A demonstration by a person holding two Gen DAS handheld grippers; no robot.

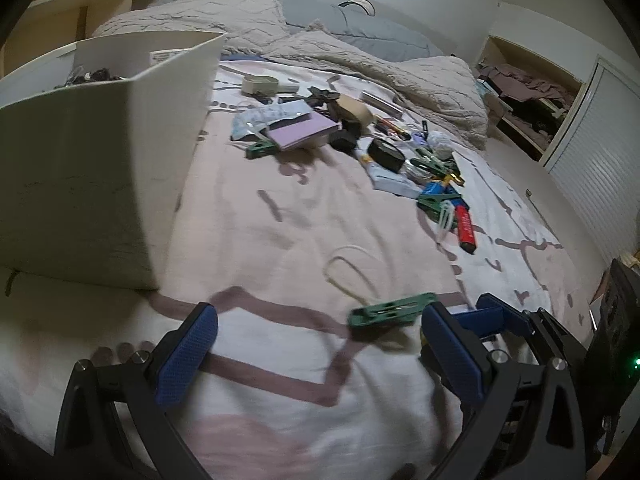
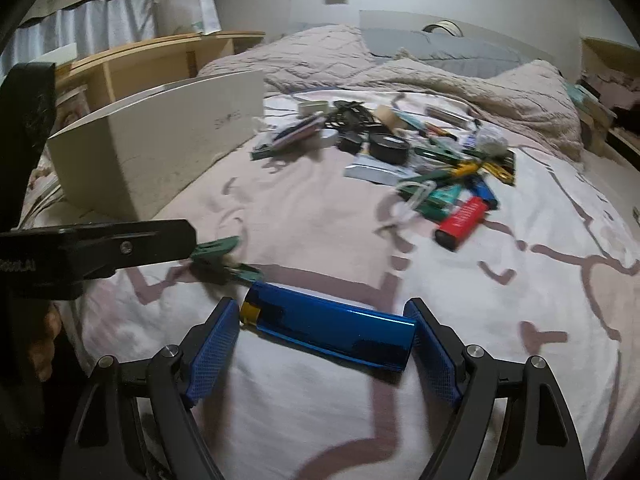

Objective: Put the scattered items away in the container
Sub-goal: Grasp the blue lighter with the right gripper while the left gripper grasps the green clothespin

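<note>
Straddling a blue lighter [image 2: 328, 326], the right gripper [image 2: 326, 344] gapes wide

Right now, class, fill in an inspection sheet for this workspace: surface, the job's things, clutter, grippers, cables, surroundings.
Surface: bed cover, pink and white, wrinkled.
Job's things: white box on the bed's left, some items already inside; blue cylinder lying between the right gripper's fingers.
Clutter: pile of small items mid-bed; red lighter; green clip near the left gripper.
Grippers: both open.
Cables: white loop on the cover.
Surroundings: pillows, wooden shelf.
</note>
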